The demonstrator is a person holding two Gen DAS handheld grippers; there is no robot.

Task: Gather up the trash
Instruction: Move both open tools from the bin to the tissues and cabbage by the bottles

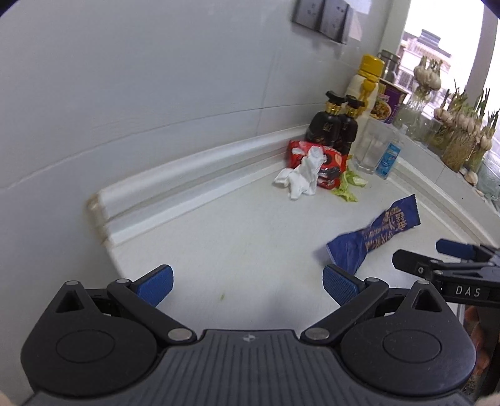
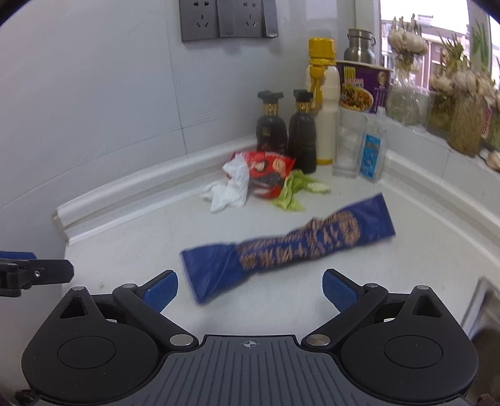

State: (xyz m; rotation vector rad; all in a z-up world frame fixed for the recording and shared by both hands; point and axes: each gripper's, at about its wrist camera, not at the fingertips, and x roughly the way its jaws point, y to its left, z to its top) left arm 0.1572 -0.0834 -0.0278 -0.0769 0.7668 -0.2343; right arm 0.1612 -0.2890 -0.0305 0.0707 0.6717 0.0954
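Observation:
A long blue snack wrapper (image 2: pixel 290 246) lies flat on the white counter (image 2: pixel 131 243), just ahead of my open right gripper (image 2: pixel 250 289), whose jaws hold nothing. The same blue wrapper (image 1: pixel 375 234) lies to the right of my open, empty left gripper (image 1: pixel 248 285). Farther back by the wall lie a crumpled white tissue (image 1: pixel 301 175), a red wrapper (image 1: pixel 325 162) and a scrap of lettuce (image 1: pixel 347 185); the right wrist view shows the tissue (image 2: pixel 229 187), red wrapper (image 2: pixel 270 175) and lettuce (image 2: pixel 293 192) too. The right gripper's fingers (image 1: pixel 453 250) enter the left wrist view at the right edge.
Two dark sauce bottles (image 2: pixel 287 131), a tall white bottle with a yellow cap (image 2: pixel 325 103), a glass (image 2: pixel 347 146), a small blue-labelled bottle (image 2: pixel 372 150) and an instant noodle cup (image 2: pixel 362 87) crowd the back corner. Garlic bunches (image 2: pixel 462 93) line the windowsill. Wall sockets (image 2: pixel 228 18) hang above.

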